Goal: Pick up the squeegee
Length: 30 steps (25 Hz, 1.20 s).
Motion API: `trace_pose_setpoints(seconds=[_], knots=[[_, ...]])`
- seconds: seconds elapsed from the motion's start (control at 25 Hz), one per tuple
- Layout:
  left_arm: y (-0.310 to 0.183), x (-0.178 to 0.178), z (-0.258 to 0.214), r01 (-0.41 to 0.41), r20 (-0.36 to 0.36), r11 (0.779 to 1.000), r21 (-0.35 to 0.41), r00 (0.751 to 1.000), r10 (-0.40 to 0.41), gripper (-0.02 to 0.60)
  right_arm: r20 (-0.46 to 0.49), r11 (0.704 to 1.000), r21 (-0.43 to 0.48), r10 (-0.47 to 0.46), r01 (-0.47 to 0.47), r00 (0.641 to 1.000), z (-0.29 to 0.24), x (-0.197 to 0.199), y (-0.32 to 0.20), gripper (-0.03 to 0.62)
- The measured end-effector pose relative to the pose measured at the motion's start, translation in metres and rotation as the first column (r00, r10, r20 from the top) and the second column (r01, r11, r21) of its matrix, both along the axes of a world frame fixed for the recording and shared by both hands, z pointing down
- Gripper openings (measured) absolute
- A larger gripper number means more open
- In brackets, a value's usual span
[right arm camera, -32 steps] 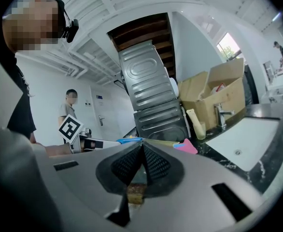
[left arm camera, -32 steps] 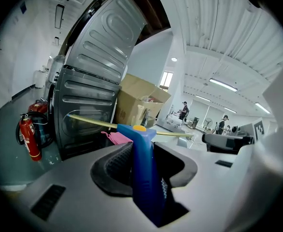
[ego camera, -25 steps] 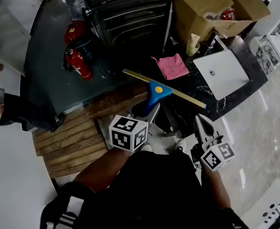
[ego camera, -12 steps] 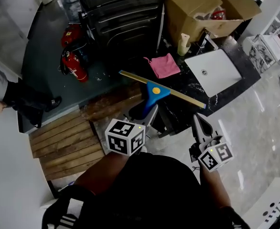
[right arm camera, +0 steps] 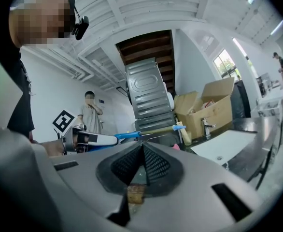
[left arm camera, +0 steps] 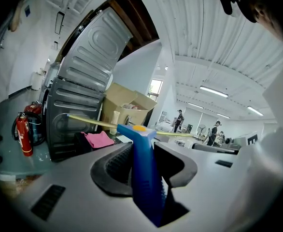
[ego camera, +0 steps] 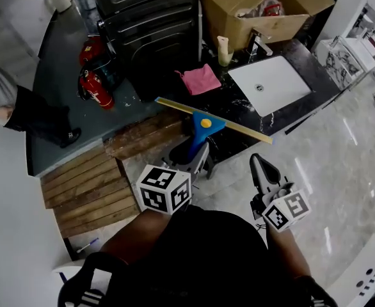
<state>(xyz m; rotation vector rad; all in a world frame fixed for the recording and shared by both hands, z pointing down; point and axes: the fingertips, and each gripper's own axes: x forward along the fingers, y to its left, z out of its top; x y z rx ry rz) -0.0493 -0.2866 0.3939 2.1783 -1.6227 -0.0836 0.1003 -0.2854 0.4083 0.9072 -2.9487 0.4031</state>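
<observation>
Landmark: white rectangular sink (ego camera: 269, 85) set into the dark marble tabletop (ego camera: 306, 59); every place below is given from it, as the head view shows it

Task thing: blue-handled squeegee with a long yellow blade bar (ego camera: 203, 123); it lies left of the sink and nearer the person, the bar running slantwise over the tabletop's near edge; the handle points back toward the person; in the left gripper view the bar looks clear of the tabletop

Left tongs (ego camera: 197, 160): left of the sink and closer to the person; its jaws stand fairly wide apart and are clamped on the squeegee's blue handle, one ribbed pad on each side of it

Right tongs (ego camera: 262, 170): straight toward the person from the sink, over the pale glossy floor (ego camera: 347, 165); its two ribbed pads are pressed together with nothing between them; well apart from the squeegee

Pink cloth (ego camera: 199, 80): on the tabletop just left of the sink, beyond the blade bar

Cream bottle (ego camera: 224, 50): upright, beyond the sink's far left corner

Open cardboard box (ego camera: 239, 11): beyond the sink, behind the bottle

Black ribbed metal casing (ego camera: 152, 24): far left of the sink, past the cloth

Red fire extinguishers (ego camera: 95, 85): further left again, beside the casing

Slatted wooden pallet (ego camera: 88, 187): on the floor, left of the sink and near the person
</observation>
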Motion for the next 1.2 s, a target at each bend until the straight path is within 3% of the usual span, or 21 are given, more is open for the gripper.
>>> trace_pose_setpoints(seconds=[0.32,0.56,0.88,1.2], knots=[[0.035,0.048,-0.001,0.027,0.012,1.0,-0.002,1.0,-0.027,0.152,0.023,0.999,-0.013,-0.03,0.03,0.999,0.003,0.049,0.036,0.008],[0.058,0.063,0.007,0.069,0.033,0.998,-0.014,0.997,-0.068,0.152,0.044,0.998,-0.023,-0.053,0.054,0.998,0.012,0.067,0.05,0.008],[0.06,0.06,0.001,0.057,0.027,0.998,-0.008,0.998,-0.057,0.152,0.055,0.998,-0.031,-0.05,0.052,0.997,0.01,0.061,0.053,0.008],[0.055,0.036,-0.006,0.001,0.027,1.0,-0.008,1.0,-0.001,0.152,0.056,1.0,-0.021,-0.01,0.011,0.998,0.0,0.027,0.051,0.008]])
